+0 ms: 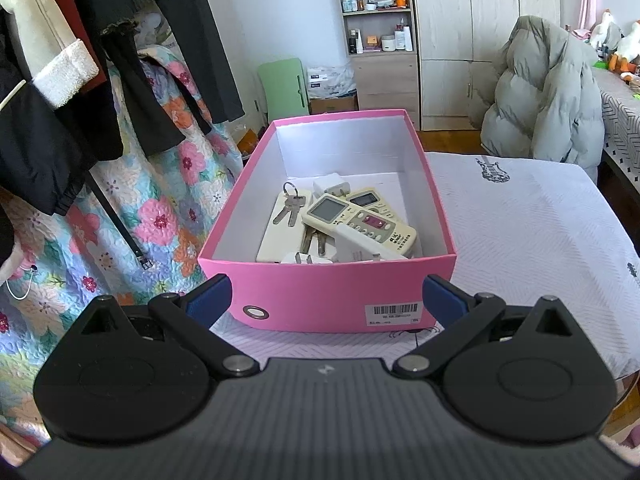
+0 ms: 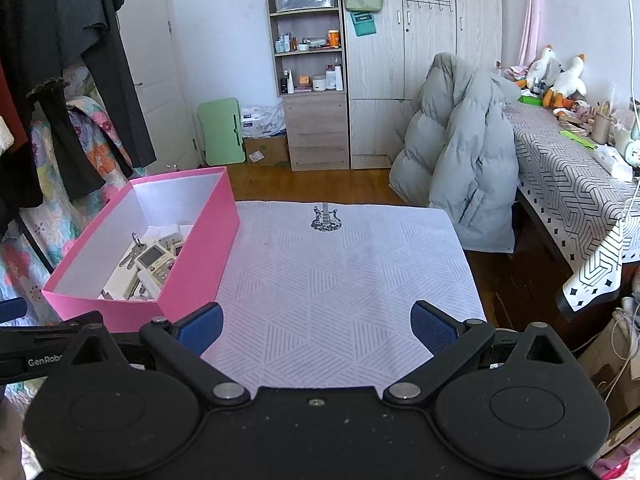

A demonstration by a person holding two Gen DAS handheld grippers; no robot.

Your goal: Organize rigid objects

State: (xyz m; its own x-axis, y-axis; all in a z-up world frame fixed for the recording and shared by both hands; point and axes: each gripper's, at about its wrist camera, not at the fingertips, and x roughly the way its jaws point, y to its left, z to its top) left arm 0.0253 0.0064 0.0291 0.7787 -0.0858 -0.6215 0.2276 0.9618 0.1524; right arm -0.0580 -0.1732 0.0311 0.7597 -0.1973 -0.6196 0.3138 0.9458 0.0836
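We see one pink box standing on the table, which is covered with a white patterned cloth. The box sits along the left edge of the table, and its near short wall, with a barcode sticker and a metal eyelet, faces our left gripper.

Inside the box we count two remote controls with a screen: one lies on top across the middle, and the second lies just behind it, partly covered. One flat white remote or panel lies under them on the left side. We count two bunches of keys: one on a ring rests on the flat white piece, the other shows only its blades from under the top remote. There are two white plug adapters: one toward the far wall, one at the near wall.

Our left gripper is spread wide, its blue pads on both sides of the box's near end, and it holds nothing; we cannot tell if the pads touch the box. Our right gripper is also spread wide and holds nothing, above the cloth at the near edge of the table, to the right of the box.
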